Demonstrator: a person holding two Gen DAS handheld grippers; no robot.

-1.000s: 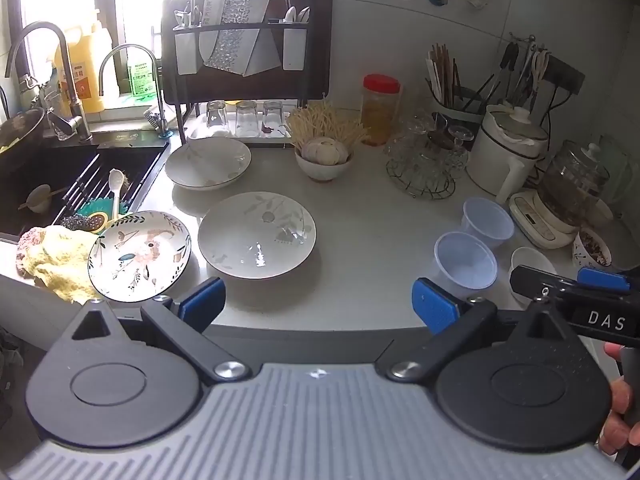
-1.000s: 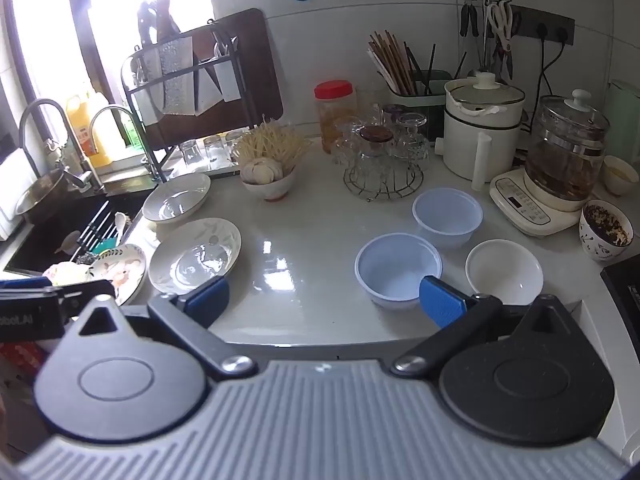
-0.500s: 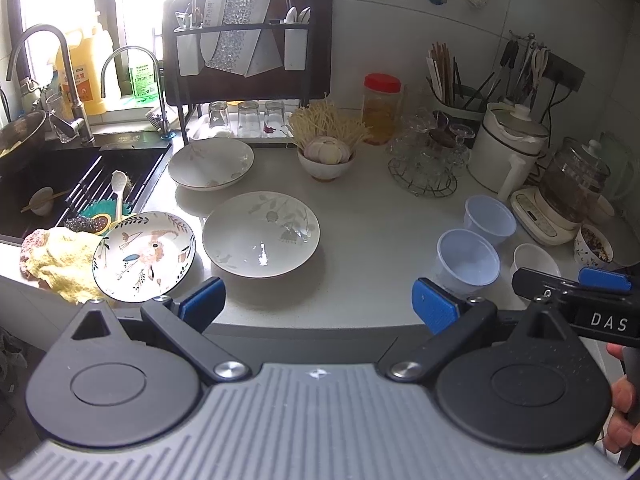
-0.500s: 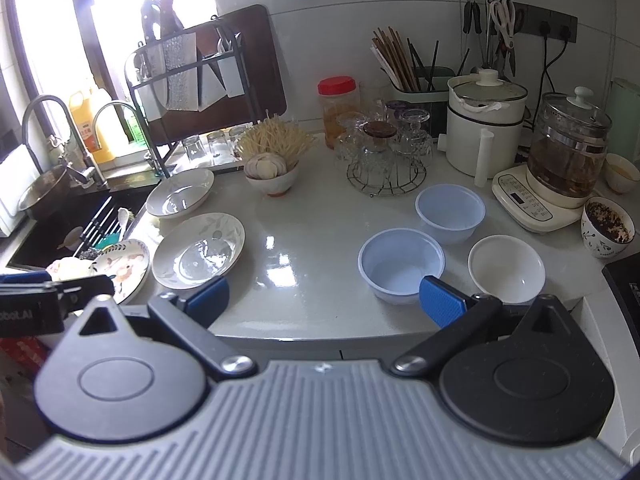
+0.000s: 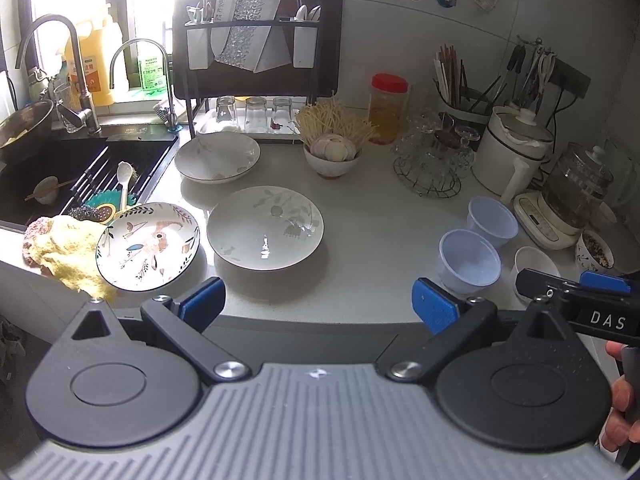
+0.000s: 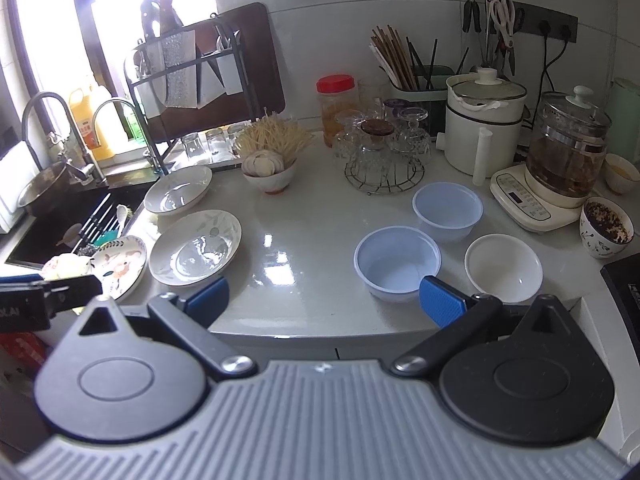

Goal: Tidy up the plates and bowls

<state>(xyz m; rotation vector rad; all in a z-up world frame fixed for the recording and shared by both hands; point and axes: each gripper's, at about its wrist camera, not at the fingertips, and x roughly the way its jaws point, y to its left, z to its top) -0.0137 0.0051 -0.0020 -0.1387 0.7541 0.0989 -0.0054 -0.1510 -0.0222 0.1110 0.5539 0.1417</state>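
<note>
On the white counter lie a patterned plate (image 5: 148, 246) at the left edge, a white leaf-print plate (image 5: 265, 227) beside it and a second white plate (image 5: 217, 157) behind. Two pale blue plastic bowls (image 6: 398, 262) (image 6: 447, 211) and a small white bowl (image 6: 503, 267) stand at the right. My left gripper (image 5: 318, 306) is open and empty, held back in front of the counter edge near the plates. My right gripper (image 6: 322, 300) is open and empty, in front of the near blue bowl. Each gripper shows at the side of the other's view.
A sink (image 5: 60, 168) with utensils lies at the left, a yellow cloth (image 5: 66, 252) at its corner. A dish rack (image 5: 256, 60), a bowl of garlic (image 5: 331, 156), a glass rack (image 5: 430, 160), a cooker (image 5: 516, 148) and a kettle (image 6: 568, 152) line the back.
Both grippers have drifted slightly; the scene has shifted a little right and down in the views. Nothing was taken hold of or moved on the counter.
</note>
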